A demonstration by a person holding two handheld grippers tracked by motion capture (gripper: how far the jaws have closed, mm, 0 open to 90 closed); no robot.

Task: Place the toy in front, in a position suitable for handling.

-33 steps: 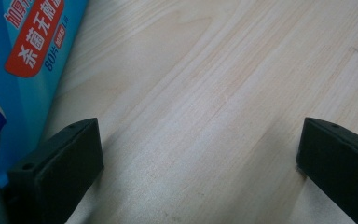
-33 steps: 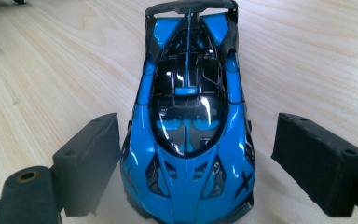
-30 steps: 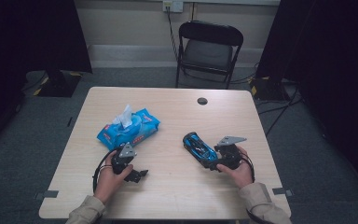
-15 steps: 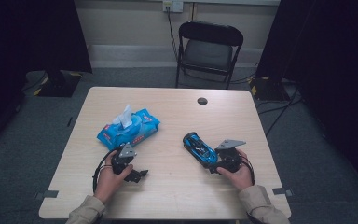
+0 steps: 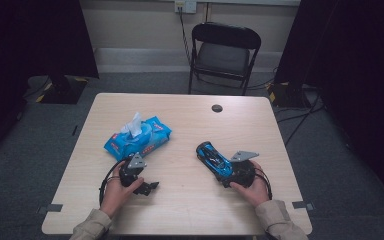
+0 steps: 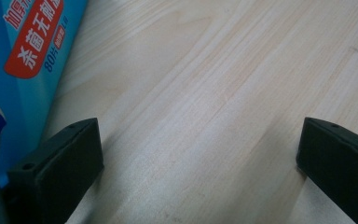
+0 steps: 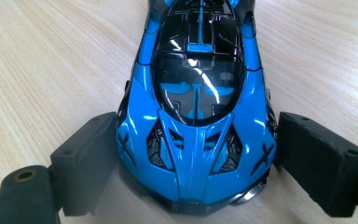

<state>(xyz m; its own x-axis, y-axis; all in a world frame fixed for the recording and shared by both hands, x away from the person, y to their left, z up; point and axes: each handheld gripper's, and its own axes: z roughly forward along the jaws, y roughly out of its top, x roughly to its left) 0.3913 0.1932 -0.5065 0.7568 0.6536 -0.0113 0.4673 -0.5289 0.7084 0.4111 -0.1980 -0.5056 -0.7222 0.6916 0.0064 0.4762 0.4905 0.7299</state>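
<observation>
A blue and black toy car (image 5: 212, 157) stands on the light wooden table (image 5: 190, 125), right of centre. My right gripper (image 5: 226, 176) is at its near end. In the right gripper view the black pads (image 7: 88, 158) press both flanks of the car (image 7: 196, 93), so my right gripper (image 7: 196, 158) is shut on it. A blue packet of wet wipes (image 5: 139, 137) with a tissue sticking up lies left of centre. My left gripper (image 5: 147, 187) rests just in front of it, jaws wide apart over bare wood (image 6: 200, 154), with the packet's edge (image 6: 23, 70) beside the left jaw.
A small black round disc (image 5: 217, 108) lies near the table's far edge. A black folding chair (image 5: 222, 55) stands beyond the table. Bare tabletop lies between the two grippers and along the near edge.
Almost nothing differs. The right gripper has settled a touch lower at the car's near end; the left gripper, car and packet stay where they were.
</observation>
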